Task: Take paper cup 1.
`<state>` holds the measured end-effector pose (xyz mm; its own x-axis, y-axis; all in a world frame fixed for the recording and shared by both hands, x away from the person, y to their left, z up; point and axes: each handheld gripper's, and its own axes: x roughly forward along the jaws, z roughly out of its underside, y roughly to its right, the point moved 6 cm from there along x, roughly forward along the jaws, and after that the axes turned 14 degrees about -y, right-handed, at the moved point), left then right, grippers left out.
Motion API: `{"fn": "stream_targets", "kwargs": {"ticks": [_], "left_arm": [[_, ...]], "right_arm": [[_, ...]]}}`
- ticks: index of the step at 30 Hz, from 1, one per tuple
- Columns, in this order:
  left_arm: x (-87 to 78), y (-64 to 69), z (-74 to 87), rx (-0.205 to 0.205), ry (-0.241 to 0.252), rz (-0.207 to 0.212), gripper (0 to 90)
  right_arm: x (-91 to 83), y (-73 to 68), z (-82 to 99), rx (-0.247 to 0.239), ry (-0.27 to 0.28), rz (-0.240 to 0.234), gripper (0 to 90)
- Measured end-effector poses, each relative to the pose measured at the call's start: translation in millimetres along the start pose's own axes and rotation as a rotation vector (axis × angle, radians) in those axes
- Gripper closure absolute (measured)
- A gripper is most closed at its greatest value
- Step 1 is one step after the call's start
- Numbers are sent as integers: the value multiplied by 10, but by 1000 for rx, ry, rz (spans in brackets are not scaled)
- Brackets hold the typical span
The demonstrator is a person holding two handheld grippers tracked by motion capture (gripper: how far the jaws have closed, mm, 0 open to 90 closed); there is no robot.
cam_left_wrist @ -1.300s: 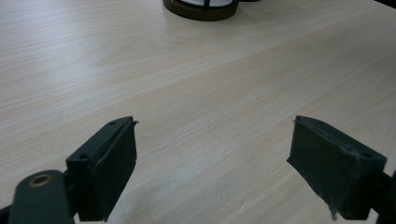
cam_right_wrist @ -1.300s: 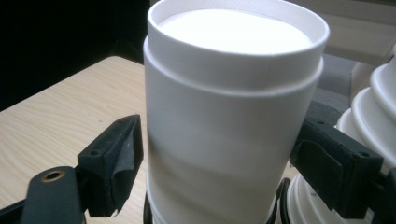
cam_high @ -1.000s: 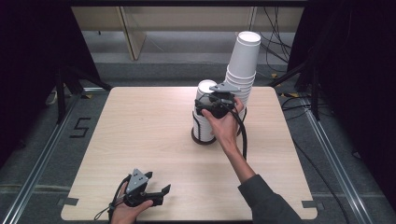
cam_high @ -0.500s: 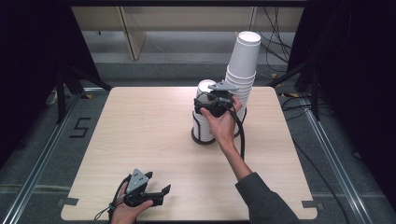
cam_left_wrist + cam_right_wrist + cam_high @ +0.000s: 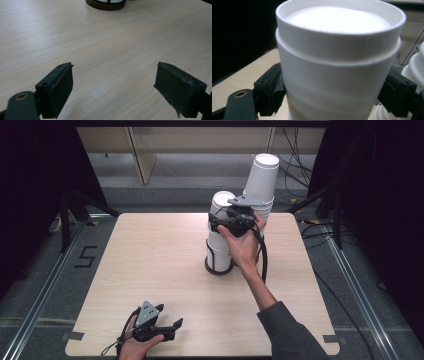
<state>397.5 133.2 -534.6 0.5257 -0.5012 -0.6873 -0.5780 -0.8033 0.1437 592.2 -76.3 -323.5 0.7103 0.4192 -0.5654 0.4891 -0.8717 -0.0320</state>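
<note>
Right tongs (image 5: 226, 222) clamped on top white cup (image 5: 337, 62), left tongs (image 5: 167, 327) apart above table (image 5: 150, 260)

1. The cup stack (image 5: 220, 237) beside the hand is plain white; the taller cup stack (image 5: 262, 180) behind it is white too.
2. The holder base (image 5: 218, 268) is dark brown.
3. The table (image 5: 150, 265) is pale wood with fine straight grain.
4. Both tools are black, the right tool (image 5: 220, 222) and the left tool (image 5: 172, 327), each topped by a grey plate.
5. The sleeve (image 5: 290, 335) is dark grey.

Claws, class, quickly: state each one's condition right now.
Left claw: open, empty, above the table.
Right claw: closed on the upside-down white cup topping the stack.
</note>
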Motion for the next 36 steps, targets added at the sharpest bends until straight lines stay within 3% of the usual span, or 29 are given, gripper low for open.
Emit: {"fn": "stream_targets", "kwargs": {"ticks": [1, 10, 18, 27, 30, 31, 35, 36], "left_arm": [[6, 11, -3, -2, 4, 5, 144], [4, 5, -3, 0, 1, -1, 144], [4, 5, -3, -2, 2, -1, 144], [1, -7, 0, -1, -1, -9, 144], [-1, -12, -3, -4, 4, -9, 144], [-4, -14, -4, -5, 5, -10, 144], [-11, -18, -14, -11, 17, -8, 144], [-13, -18, -19, -11, 22, -5, 143]], "right_arm": [[-51, -9, -38, 11, 15, -12, 187], [-406, -51, -246, -45, 75, -31, 188], [-600, -121, -233, -67, 83, -71, 188], [-733, -371, 146, -143, 69, -177, 188], [-738, -456, 312, -138, 46, -220, 188], [-732, -482, 372, -162, 54, -229, 188], [-709, -557, 532, -170, 31, -253, 188], [-662, -593, 645, -182, 23, -264, 189]]}}
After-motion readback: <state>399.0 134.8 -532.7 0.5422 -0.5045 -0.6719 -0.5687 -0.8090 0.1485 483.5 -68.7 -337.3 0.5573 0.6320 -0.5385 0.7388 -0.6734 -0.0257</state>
